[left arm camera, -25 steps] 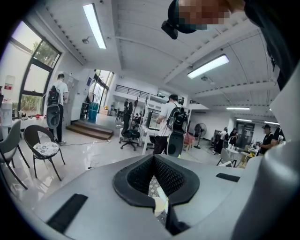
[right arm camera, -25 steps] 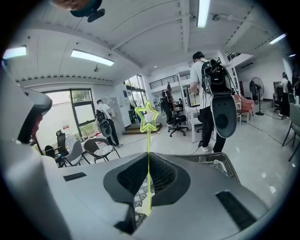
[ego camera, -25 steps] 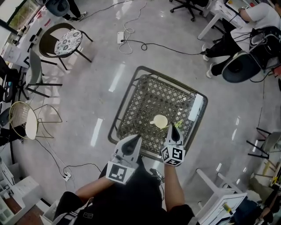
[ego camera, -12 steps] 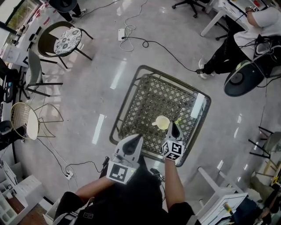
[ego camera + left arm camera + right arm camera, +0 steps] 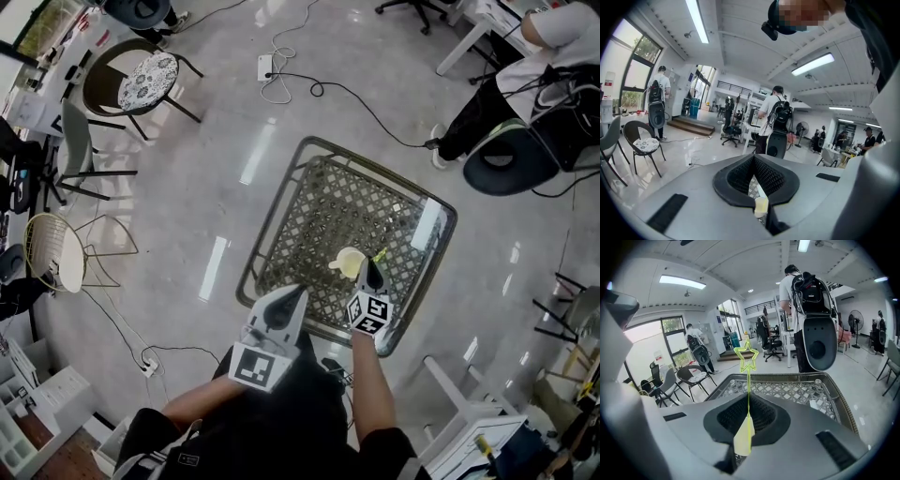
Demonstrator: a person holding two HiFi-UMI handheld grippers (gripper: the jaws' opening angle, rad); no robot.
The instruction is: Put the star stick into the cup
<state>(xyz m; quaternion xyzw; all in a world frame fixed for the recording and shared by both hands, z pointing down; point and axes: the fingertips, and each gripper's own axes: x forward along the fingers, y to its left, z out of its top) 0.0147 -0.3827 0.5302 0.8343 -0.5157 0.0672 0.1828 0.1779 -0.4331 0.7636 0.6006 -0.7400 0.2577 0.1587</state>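
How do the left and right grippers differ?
The right gripper has its jaws shut on the yellow-green star-topped stick; the left gripper, jaws together, holds nothing. The right gripper ends beside the pale yellow cup; the left gripper ends short of it. Both point forward.

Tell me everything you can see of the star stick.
The star stick is a thin, translucent yellow-green rod, plastic by its look, ending in an open outlined star. Its plain end is pinched between the jaws of the right gripper, and the star end projects beyond them. In the head view that end shows just right of the cup, above the lattice table, not inside the cup.
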